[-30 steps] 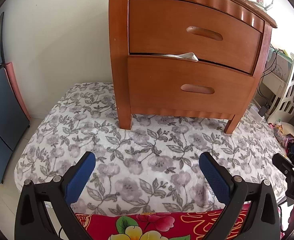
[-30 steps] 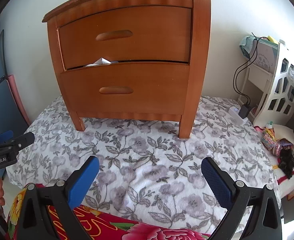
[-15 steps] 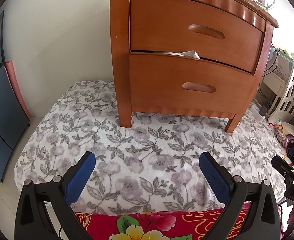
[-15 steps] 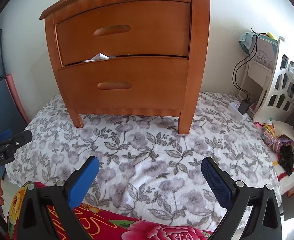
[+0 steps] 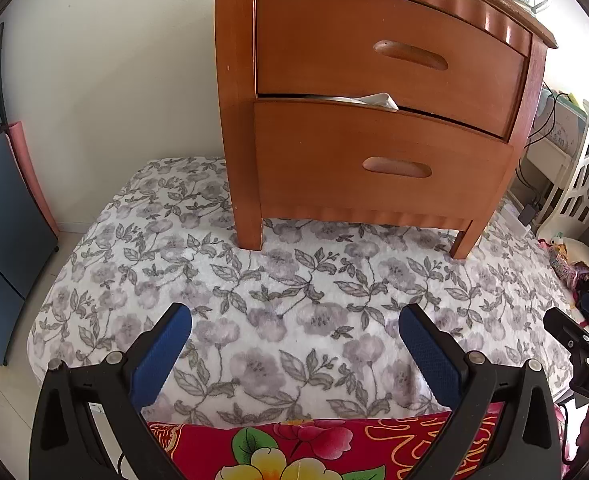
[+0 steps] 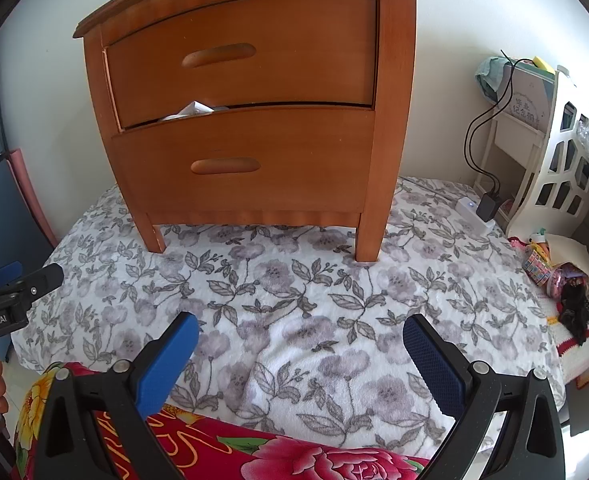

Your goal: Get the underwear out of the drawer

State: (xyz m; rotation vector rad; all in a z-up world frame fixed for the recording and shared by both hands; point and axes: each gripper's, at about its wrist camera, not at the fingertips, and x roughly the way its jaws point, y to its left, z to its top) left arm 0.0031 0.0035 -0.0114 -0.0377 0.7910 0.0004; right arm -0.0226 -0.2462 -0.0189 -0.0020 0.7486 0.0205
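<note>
Two claws hang above a bed covered by a white blanket (image 5: 294, 280) with grey flowers. The left claw (image 5: 294, 344) has its blue pads (image 5: 158, 356) wide apart and holds nothing. The right claw (image 6: 300, 350) is also spread wide and empty; its blue fingers (image 6: 434, 364) stand clear of the blanket. Both claws are well apart from the wooden nightstand (image 6: 386, 120), which stands on the blanket with its legs pressed into it.

The nightstand has two drawers, each with an oval recessed handle. The upper drawer (image 5: 374, 40) looks shut. The lower drawer (image 5: 374, 160) is shut or nearly shut, and a piece of white cloth (image 5: 374, 100) sticks out of the narrow gap along its top edge, toward the left part of the front. Whether this cloth is the underwear cannot be told.

In the right wrist view the tip of the left claw shows at the left edge, and a red flowered fabric (image 6: 314, 460) lies at the near edge under both claws.
</note>
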